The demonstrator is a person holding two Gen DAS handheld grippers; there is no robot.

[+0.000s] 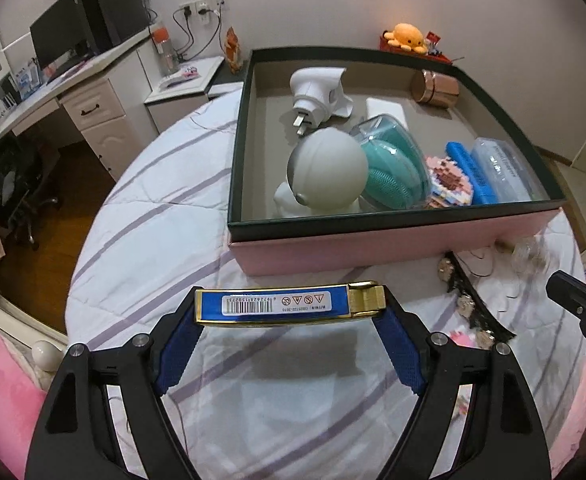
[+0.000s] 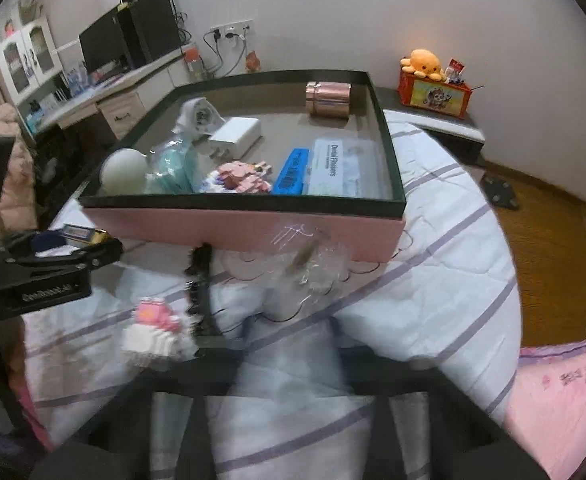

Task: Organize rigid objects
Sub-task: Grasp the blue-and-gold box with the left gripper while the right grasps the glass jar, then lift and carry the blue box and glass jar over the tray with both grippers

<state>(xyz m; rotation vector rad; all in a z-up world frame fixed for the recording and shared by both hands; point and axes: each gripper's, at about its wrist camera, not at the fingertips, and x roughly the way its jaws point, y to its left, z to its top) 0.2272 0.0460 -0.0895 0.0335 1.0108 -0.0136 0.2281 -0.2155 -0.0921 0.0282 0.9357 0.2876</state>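
My left gripper (image 1: 289,316) is shut on a blue and gold flat box (image 1: 285,306) with a barcode, held above the striped bedding just short of the pink storage box (image 1: 373,244). The same box (image 2: 81,234) and left gripper (image 2: 73,244) show at the left of the right wrist view. The pink box (image 2: 253,224) holds a white round robot (image 1: 325,172), a teal item, a charger, a copper tin (image 1: 435,88) and a blue case. My right gripper (image 2: 289,344) is heavily blurred, low over the bedding near a clear plastic item (image 2: 313,268); its jaw gap cannot be read.
A black studded strap (image 2: 197,280) and a pink and white block figure (image 2: 157,332) lie on the bed in front of the pink box. A desk with a monitor (image 1: 61,40) stands at the left. A nightstand with an orange plush (image 2: 423,62) is behind.
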